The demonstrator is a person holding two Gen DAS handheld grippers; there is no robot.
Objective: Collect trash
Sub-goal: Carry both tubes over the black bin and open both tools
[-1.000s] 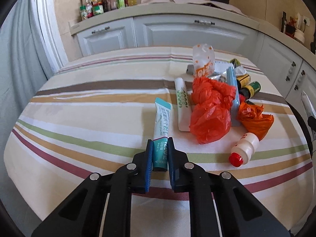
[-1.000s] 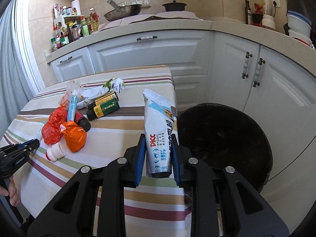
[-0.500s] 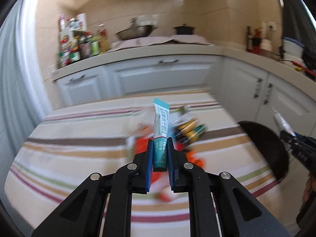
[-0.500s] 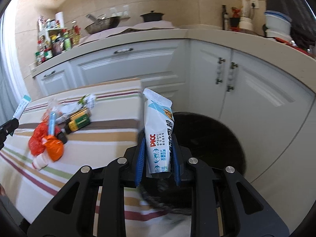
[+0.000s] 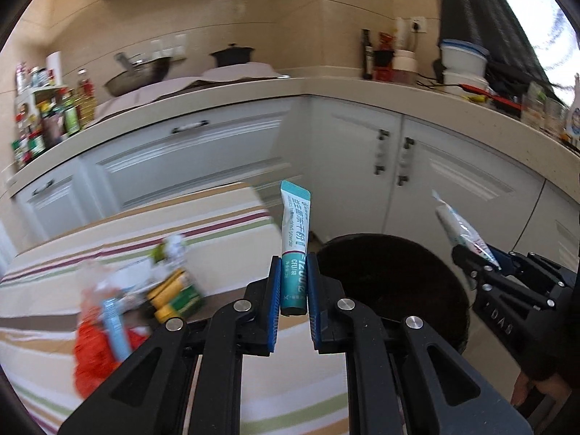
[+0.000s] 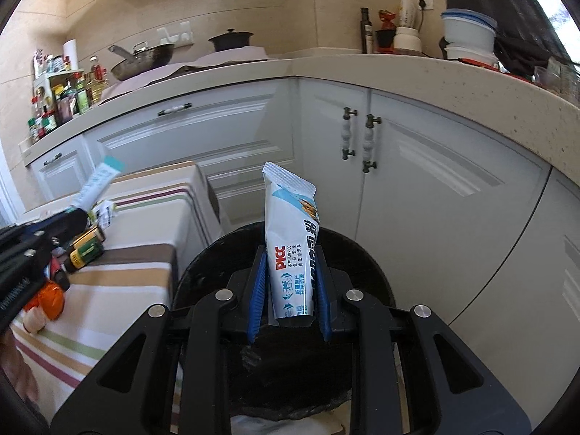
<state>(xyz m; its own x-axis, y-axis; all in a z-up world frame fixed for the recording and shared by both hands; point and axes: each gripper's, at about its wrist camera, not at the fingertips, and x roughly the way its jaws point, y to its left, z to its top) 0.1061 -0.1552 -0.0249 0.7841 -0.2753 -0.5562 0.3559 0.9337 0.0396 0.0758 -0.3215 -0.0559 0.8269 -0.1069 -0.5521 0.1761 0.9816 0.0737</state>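
Two pieces of trash are in the air at once, one per gripper, which suits a task where carrying a pair to the bin halves the trips. The left gripper (image 5: 293, 290) has its jaws closed on the lower end of a slim teal-and-white sachet (image 5: 295, 232), held upright so its free end stands clear above the blue pads; it hangs over the far edge of the striped tabletop (image 5: 217, 224), just short of the black bin (image 5: 398, 282) that stands on the floor against the white cabinets (image 5: 453, 181). The right gripper (image 6: 290, 290) grips a wider white-and-blue pouch (image 6: 290, 239) by its bottom end, jaws closed to the width of the pouch, and sits directly above the bin's dark mouth (image 6: 362, 275); that placement looks chosen so a simple release would let the pouch fall inside. Holding both wrappers by one end keeps most of each hanging free of the pads, which should help them fall away cleanly. More trash waits on the tabletop: a red plastic bag (image 5: 94, 348), a light blue tube (image 5: 114, 322) lying on it, and a pair of small yellow-and-green bottles (image 5: 177, 297), blurred in the left view. By my reading the right pouch is ready to drop, and the left sachet needs to travel a little further over the rim first.
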